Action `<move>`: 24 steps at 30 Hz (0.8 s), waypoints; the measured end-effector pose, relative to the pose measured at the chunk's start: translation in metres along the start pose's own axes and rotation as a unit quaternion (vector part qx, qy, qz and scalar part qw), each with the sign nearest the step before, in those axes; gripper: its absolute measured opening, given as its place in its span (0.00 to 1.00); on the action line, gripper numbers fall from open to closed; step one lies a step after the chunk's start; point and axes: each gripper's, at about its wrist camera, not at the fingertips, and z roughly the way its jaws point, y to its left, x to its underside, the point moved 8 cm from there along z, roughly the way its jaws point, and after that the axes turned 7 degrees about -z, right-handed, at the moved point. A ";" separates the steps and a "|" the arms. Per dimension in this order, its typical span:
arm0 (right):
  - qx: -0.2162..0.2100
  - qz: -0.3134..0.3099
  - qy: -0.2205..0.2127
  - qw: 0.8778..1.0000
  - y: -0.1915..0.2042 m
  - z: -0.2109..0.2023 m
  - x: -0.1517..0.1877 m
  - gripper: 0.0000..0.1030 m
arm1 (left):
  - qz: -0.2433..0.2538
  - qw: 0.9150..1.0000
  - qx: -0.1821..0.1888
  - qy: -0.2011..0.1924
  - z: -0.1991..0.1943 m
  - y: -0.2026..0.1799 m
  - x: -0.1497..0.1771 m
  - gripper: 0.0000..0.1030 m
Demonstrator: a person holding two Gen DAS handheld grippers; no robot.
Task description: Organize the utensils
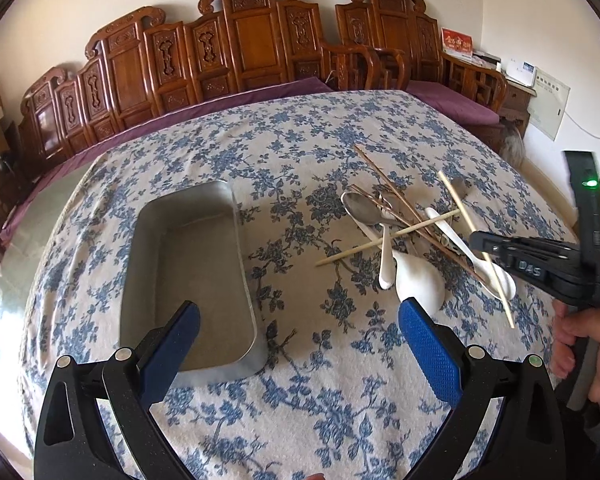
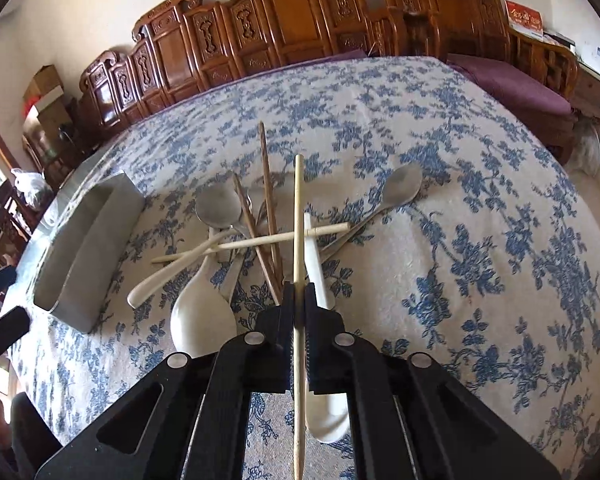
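One pale chopstick (image 2: 299,216) pinched in the right gripper (image 2: 299,300) (left gripper (image 1: 300,320) spread, empty): lift straight, clearing the pile ahead.

The floral tablecloth (image 1: 320,380) lies bare in front of the metal tray (image 1: 188,280) and between it and the utensil heap (image 2: 260,240); a gripper could pass there; the tray's walls stand up on the left of that gap; on the right the crossed chopsticks and spoons block a low path; the right gripper (image 2: 299,304), clamped on a pale chopstick (image 2: 299,208) jutting both ways, occupies the heap's near side; the far cloth beyond the heap is bare up to the carved wooden bench (image 1: 240,40).
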 end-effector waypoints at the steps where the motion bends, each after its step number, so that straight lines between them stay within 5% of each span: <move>1: 0.001 -0.001 -0.004 1.000 -0.001 -0.003 -0.002 0.06 | 0.000 1.000 0.001 0.002 0.003 -0.002 -0.001 0.93; 8: 0.004 0.011 -0.029 1.000 -0.017 -0.016 -0.013 0.06 | -0.010 0.999 0.040 0.032 0.035 -0.020 -0.010 0.88; 13: 0.004 0.007 -0.031 0.999 -0.017 -0.016 -0.014 0.06 | -0.011 0.995 0.076 0.059 0.057 -0.040 -0.013 0.71; 20: -0.002 0.011 -0.036 0.999 -0.015 -0.018 -0.017 0.06 | -0.002 0.992 0.092 0.089 0.085 -0.061 -0.019 0.60; 24: -0.005 0.013 -0.041 0.999 -0.015 -0.020 -0.020 0.06 | -0.018 0.987 0.105 0.120 0.100 -0.062 -0.012 0.42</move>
